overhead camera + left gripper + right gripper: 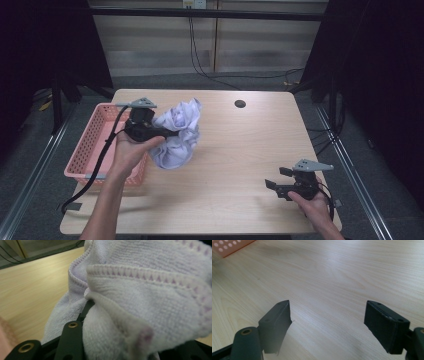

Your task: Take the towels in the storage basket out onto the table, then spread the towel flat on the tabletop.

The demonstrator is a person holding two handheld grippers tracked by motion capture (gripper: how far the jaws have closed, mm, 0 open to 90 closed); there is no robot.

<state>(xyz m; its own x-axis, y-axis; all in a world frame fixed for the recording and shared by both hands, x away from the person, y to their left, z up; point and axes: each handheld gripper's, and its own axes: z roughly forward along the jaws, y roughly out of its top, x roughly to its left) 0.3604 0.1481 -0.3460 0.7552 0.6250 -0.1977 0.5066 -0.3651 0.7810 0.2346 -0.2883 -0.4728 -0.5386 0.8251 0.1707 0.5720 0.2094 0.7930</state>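
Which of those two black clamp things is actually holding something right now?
The left hand-held gripper, beside the pink basket: it clamps a bunched lilac towel. The right hand-held gripper is open above bare table.

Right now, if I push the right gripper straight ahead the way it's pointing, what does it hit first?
Probably nothing soon. The right gripper is open and points left across bare table. Far along that line, the pink basket sits at the upper left of its view, so it looks like the first thing met, though depth is unclear.
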